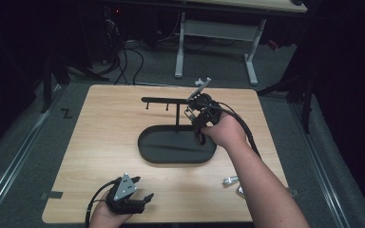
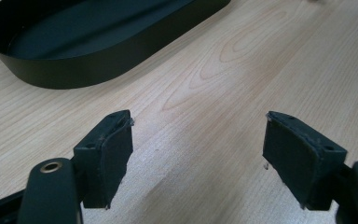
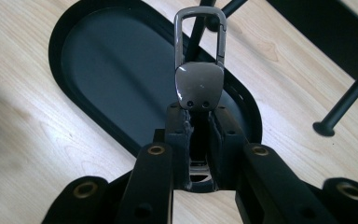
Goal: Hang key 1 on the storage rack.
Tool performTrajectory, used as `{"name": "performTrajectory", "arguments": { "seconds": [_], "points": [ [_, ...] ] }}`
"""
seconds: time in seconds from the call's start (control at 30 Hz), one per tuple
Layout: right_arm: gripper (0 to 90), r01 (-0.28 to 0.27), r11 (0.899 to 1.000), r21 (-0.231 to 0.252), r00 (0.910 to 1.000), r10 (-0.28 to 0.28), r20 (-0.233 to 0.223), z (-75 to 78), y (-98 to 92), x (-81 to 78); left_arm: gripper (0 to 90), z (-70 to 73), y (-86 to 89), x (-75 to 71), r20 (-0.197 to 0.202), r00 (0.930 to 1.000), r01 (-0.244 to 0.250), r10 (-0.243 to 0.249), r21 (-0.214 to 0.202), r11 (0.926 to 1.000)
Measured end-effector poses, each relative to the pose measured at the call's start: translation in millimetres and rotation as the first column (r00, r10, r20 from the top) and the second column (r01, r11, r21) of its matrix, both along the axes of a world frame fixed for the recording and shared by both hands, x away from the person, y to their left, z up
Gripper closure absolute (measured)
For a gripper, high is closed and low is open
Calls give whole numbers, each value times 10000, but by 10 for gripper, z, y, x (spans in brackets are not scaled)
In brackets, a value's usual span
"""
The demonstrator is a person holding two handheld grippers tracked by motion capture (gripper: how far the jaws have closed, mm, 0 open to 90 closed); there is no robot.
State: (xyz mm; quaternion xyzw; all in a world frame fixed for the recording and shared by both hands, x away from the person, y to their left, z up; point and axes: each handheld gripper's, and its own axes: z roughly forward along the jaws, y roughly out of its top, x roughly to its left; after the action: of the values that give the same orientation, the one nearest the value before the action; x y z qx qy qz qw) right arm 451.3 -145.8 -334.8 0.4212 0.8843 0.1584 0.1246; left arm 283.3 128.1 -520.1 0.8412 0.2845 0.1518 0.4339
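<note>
The right tongs point(image 3: 199, 122) clench a metal key clip point(image 3: 200, 70) just above the stand point(image 1: 177, 114), seemingly to hook it on, while the left tongs point(image 2: 198, 156), released, rest well in front of the stand on the tabletop point(image 1: 100, 137).

The tray point(image 1: 177, 147) sits mid-table point(image 1: 104, 128), its stand's bar point(image 1: 164, 100) behind. Right gripper point(image 1: 193, 108) holds the key clip point(image 3: 200, 70) above it (left gripper point(image 1: 140, 199) nearer the front edge)
</note>
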Motion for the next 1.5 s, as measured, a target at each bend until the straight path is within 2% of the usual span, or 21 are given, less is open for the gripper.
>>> {"name": "performTrajectory", "arguments": {
  "seconds": [0.3,0.63,0.93,1.0,1.13,1.3,1.43,1.5],
  "points": [
    [800,244,9997,-44,9996,-243,104,-31,14,88,244,-9,-6,2,-51,10000,41,-41,44,10000],
    [795,397,9990,-188,9991,-394,167,-169,70,212,243,-12,-10,0,-104,9999,98,-97,99,9999],
    [766,743,9972,38,9970,-744,200,-278,104,281,241,-27,-18,2,-107,9999,117,-115,125,9999],
    [744,646,9979,20,9975,-647,269,-290,103,277,241,-27,-16,4,-110,9999,109,-108,124,9999],
    [686,540,9983,230,9982,-546,259,-295,58,209,240,-28,-13,8,-87,9999,93,-92,117,9999],
    [589,498,9969,611,9976,-526,448,-309,-100,11,240,-31,-18,10,-96,9999,102,-101,127,9999],
    [524,430,9959,791,9971,-477,592,-406,-253,-190,240,-30,-28,9,-84,9999,110,-108,169,9998],
    [501,593,9933,996,9964,-650,548,-488,-345,-297,241,-38,-38,8,-54,10000,75,-75,139,9999]
  ]
}}
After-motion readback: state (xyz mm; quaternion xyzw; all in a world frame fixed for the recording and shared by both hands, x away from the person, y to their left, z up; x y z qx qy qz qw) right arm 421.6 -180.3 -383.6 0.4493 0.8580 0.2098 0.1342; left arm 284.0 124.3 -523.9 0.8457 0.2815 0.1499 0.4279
